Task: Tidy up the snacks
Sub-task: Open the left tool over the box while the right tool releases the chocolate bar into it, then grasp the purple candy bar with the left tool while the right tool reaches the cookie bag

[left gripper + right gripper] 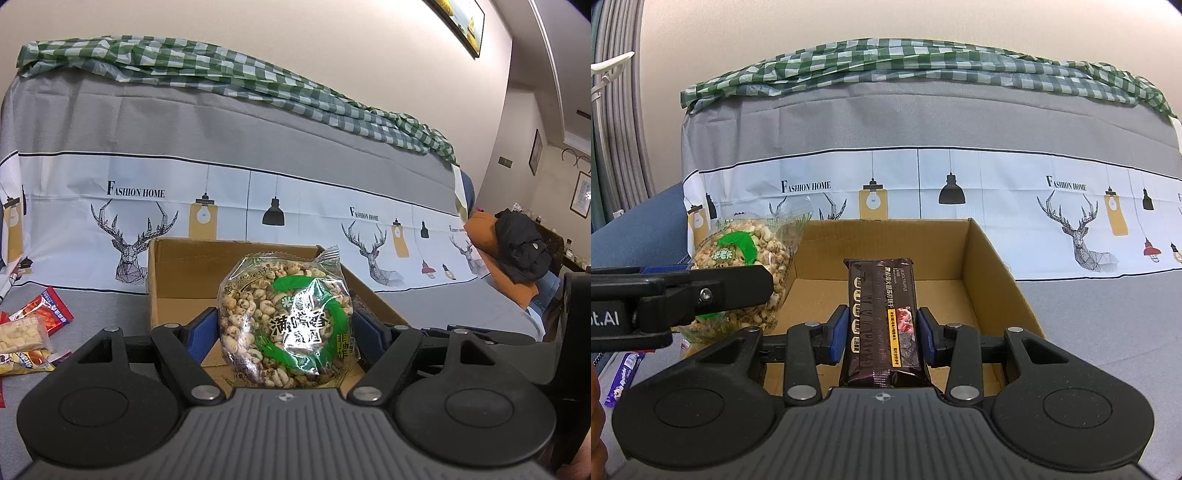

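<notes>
Closest to the left wrist camera, the left tool [286, 325] is clamped on a clear bag of puffed snacks [286, 325], held upright over the near wall of the cardboard box [177, 273]. It looks light, crinkly and slippery, its contents crushable; a hold across the full middle suits it. More packets [33, 328] lie near the sofa seat's left edge. From the right wrist camera, the right tool [882, 332] grips a dark cracker pack [882, 314] by its long sides, over the box's open floor. That pack seems stiffer, yet brittle inside.
</notes>
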### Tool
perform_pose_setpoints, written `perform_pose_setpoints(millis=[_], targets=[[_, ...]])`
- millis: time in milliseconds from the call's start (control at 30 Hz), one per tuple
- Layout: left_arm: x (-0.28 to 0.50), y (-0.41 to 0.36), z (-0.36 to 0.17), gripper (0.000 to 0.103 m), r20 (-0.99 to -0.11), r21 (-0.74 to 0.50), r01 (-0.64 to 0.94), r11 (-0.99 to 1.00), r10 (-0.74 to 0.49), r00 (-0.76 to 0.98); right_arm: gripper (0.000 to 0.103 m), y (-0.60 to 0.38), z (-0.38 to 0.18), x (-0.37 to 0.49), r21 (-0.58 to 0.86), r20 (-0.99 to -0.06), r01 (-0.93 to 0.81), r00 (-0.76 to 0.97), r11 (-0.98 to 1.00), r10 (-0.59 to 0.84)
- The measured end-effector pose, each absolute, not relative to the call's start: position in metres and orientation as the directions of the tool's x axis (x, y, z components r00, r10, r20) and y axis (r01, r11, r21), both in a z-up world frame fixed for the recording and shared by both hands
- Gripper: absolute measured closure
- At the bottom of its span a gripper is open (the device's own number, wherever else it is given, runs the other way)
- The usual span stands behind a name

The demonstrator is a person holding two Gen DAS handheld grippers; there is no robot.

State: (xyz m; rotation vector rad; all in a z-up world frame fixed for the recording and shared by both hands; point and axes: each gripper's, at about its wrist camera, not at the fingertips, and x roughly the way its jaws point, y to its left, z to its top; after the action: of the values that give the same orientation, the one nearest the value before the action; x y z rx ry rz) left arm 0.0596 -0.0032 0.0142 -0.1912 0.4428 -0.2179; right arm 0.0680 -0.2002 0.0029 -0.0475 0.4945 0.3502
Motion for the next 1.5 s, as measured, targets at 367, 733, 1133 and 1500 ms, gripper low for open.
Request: perform_pose_setpoints(millis=[367, 733, 1133, 1500], targets=[[0.058, -0.003, 0.015, 0.013, -0.394, -0.217, 0.161, 0.963, -0.237, 0.888, 0.036, -0.200, -0.001, 0.073, 0.042, -0.499, -0.333, 0.810, 0.942, 0.308], [0.051, 0.023, 0.022, 0.013, -0.355, -0.247, 0.072, 0.966, -0.160, 0.921, 0.036, -0.198, -0.005, 0.074, 0.034, -0.510, -0.340, 0.803, 0.940, 0.309], [0.069, 0.141, -0.011, 0.013, -0.628, -0.430, -0.350, 0.832, 0.002, 0.778, 0.036, -0.192, -0.008, 0.074, 0.041, -0.522, -0.376, 0.782, 0.926, 0.341], [0.073, 0.155, -0.067, 0.016, -0.830, -0.405, -0.430, 0.807, -0.126, 0.544, 0.036, -0.162, -0.006, 0.063, 0.039, -0.521, -0.459, 0.749, 0.888, 0.410]])
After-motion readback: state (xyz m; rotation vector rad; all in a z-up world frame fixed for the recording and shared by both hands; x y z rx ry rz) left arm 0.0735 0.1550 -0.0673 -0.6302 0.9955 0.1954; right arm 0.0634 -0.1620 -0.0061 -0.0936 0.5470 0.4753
